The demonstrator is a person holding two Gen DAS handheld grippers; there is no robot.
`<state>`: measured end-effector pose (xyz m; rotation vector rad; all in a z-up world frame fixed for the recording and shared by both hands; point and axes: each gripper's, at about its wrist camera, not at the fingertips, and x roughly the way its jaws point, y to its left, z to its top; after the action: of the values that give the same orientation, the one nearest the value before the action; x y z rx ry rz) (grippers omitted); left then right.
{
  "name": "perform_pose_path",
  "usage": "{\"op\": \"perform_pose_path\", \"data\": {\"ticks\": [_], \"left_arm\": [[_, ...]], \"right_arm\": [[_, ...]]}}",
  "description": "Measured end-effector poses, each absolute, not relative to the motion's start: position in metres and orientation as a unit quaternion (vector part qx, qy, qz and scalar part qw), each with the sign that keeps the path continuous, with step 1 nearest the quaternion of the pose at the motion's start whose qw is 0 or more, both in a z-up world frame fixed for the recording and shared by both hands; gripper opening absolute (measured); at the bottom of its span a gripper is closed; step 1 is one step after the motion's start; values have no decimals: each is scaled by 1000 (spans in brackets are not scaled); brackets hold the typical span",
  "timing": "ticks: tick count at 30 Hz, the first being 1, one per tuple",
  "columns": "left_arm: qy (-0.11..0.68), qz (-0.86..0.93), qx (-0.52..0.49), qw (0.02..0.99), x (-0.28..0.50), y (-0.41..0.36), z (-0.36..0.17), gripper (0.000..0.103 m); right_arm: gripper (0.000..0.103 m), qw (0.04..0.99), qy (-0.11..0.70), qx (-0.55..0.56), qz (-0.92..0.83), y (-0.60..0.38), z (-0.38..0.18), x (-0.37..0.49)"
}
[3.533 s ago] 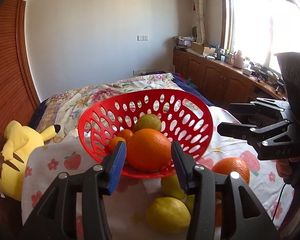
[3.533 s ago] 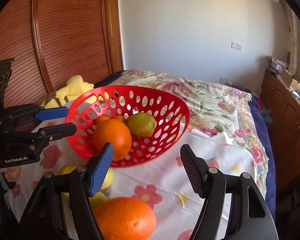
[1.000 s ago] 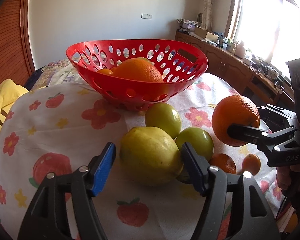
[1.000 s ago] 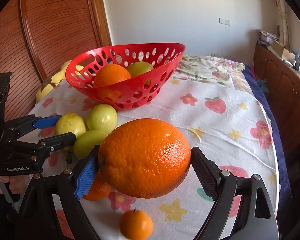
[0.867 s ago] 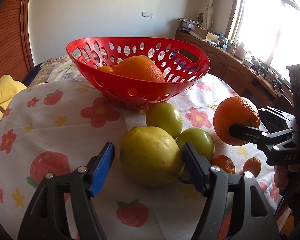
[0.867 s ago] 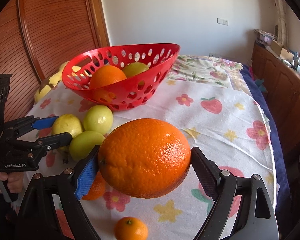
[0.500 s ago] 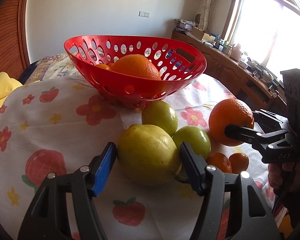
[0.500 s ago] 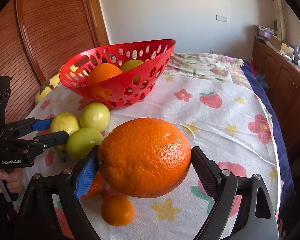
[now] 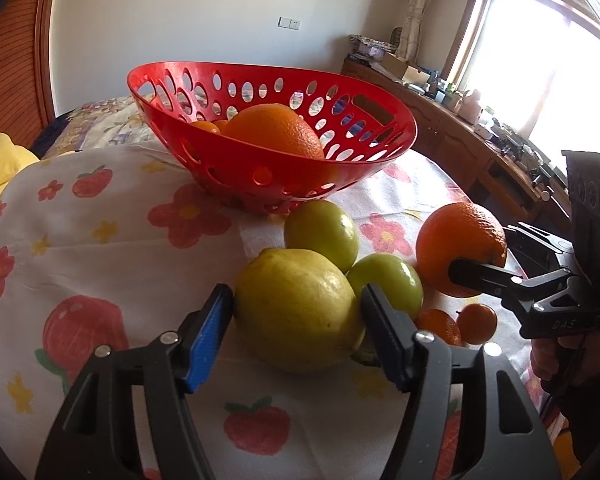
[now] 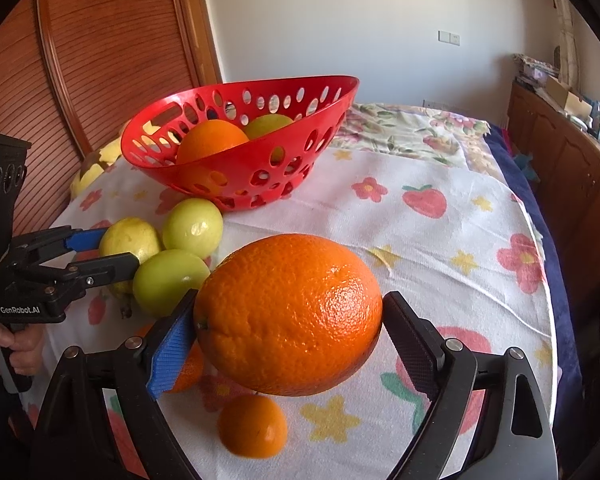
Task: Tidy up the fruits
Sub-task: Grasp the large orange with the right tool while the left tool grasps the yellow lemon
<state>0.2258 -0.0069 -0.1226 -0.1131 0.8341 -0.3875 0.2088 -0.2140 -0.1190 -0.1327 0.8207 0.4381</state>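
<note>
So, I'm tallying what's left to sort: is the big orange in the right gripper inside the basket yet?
Out. The big orange is clamped in the right gripper, above the tablecloth, short of the red basket.

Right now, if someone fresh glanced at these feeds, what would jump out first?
The big orange clamped in the right tool, lifted above the flowered cloth, fills the right wrist view. In the left wrist view, the left tool brackets a large yellow fruit lying on the cloth. Behind both sits the red basket with another orange inside.
</note>
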Motion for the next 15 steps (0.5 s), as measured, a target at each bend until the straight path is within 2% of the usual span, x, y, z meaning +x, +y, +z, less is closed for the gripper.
{"op": "perform_pose_path", "data": {"ticks": [15], "left_arm": [[401,-145,0,904,215,16,-115,63]], "right_arm": [[90,892,391,-68,215,-217,-119,208]]}}
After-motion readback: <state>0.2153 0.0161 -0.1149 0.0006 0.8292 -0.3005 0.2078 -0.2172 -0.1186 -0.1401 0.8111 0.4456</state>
